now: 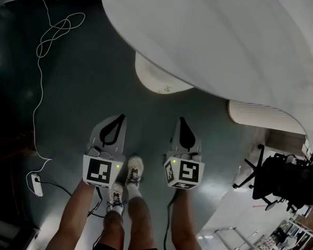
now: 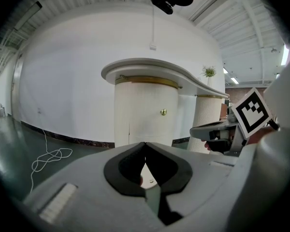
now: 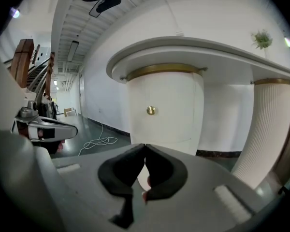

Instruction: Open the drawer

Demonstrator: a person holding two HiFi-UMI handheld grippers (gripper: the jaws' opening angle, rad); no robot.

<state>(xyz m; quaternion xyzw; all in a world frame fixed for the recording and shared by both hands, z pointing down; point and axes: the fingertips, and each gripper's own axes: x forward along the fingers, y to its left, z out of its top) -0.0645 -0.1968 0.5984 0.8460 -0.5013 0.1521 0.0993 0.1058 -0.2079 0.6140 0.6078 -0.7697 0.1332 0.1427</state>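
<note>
Left gripper point(image 1: 120, 117) and right gripper point(image 1: 181, 120) side by side over the dark floor point(image 1: 73, 113), both jaws closed tip to tip on nothing, drawer point(image 3: 169, 122) with brass knob point(image 3: 151, 110) straight ahead, in the rounded pedestal beneath the white desk's point(image 1: 224, 40) curved edge.

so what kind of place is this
Probably a big indoor hall or lobby with a reception-style desk: a curved white counter on fluted round pillars, a glossy dark floor and a ribbed ceiling.
</note>
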